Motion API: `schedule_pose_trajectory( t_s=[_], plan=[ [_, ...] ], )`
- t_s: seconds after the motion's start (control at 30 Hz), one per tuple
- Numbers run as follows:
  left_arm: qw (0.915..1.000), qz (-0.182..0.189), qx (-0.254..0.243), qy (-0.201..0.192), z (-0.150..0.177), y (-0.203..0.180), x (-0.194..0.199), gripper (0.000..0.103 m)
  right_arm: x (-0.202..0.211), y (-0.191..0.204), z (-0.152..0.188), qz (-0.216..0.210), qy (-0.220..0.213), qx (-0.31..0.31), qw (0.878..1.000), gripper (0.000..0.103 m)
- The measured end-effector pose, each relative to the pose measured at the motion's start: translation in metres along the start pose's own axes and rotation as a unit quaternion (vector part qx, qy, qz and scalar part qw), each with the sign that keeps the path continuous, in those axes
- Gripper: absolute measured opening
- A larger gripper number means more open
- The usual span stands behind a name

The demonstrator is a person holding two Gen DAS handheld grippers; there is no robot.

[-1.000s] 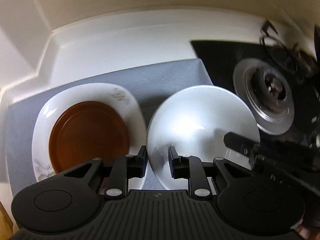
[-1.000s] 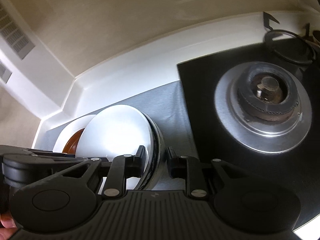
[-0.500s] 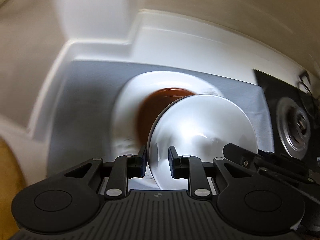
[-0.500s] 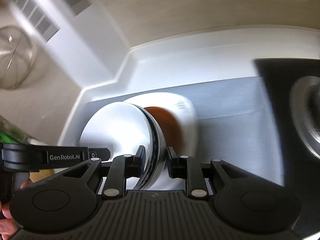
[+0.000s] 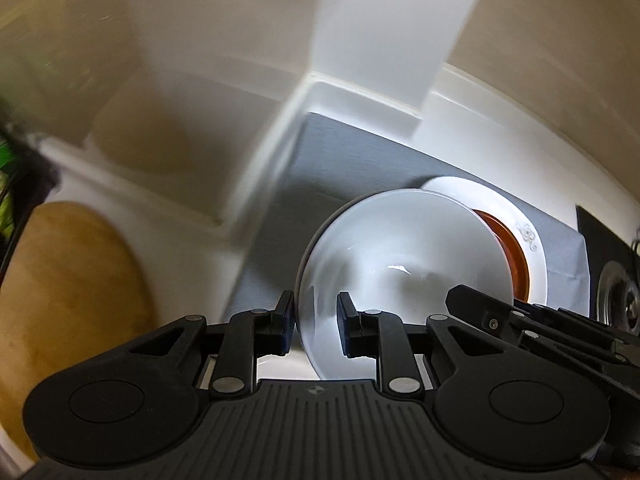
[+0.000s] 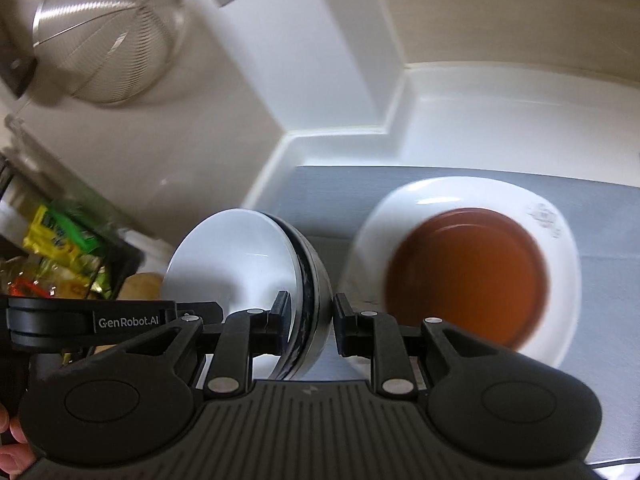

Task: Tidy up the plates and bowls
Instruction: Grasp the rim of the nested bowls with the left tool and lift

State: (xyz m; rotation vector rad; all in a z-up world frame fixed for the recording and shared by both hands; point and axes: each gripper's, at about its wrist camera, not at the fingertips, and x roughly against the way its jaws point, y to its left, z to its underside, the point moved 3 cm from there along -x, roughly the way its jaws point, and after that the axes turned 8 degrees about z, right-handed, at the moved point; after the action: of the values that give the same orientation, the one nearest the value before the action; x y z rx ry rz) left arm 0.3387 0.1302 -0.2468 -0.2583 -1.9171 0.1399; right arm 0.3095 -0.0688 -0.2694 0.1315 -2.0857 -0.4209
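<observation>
A white bowl [image 5: 404, 264] with a dark outer band [image 6: 240, 264] is held between both grippers above the grey mat [image 5: 336, 168]. My left gripper [image 5: 314, 326] is shut on the bowl's left rim. My right gripper [image 6: 308, 324] is shut on its right rim. A white plate [image 6: 564, 264] with a brown plate [image 6: 468, 272] on it lies on the mat, to the right of the bowl. In the left wrist view the white plate [image 5: 528, 236] and brown plate [image 5: 516, 256] peek out behind the bowl.
A wooden board [image 5: 68, 296] lies left of the mat. A metal strainer [image 6: 108, 32] hangs on the wall at upper left. Coloured packets [image 6: 60, 256] sit in a rack at left. A stove burner [image 5: 616, 300] is at the far right.
Both grippers have carried the bowl leftward, away from the stove and past the stacked plates. The plates now sit to the bowl's right; board and strainer came into view.
</observation>
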Motion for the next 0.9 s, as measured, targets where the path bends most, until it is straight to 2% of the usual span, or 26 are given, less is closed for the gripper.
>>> schedule_pose_trajectory(
  t_s=[0.17, 0.33, 0.43, 0.7, 0.9],
  plan=[
    [1.0, -0.007, 0.007, 0.002, 0.009, 0.017, 0.027, 0.024, 0.009, 0.024, 0.005, -0.013, 0.013, 0.023, 1.0, 0.024],
    [0.9997, -0.016, 0.013, 0.015, 0.029, 0.032, 0.037, 0.024, 0.006, 0.034, 0.028, -0.032, 0.04, 0.022, 0.998, 0.024],
    [0.999, -0.022, 0.024, 0.03, 0.043, 0.044, 0.031, 0.024, -0.004, 0.034, 0.043, -0.045, 0.065, 0.013, 0.997, 0.024],
    [0.9951, -0.007, 0.051, 0.084, 0.072, 0.066, 0.001, 0.024, -0.023, 0.037, 0.074, -0.032, 0.099, 0.044, 0.994, 0.024],
    [0.9937, 0.005, 0.048, 0.101, 0.085, 0.072, -0.014, 0.024, -0.035, 0.034, 0.088, -0.021, 0.118, 0.065, 0.991, 0.025]
  ],
)
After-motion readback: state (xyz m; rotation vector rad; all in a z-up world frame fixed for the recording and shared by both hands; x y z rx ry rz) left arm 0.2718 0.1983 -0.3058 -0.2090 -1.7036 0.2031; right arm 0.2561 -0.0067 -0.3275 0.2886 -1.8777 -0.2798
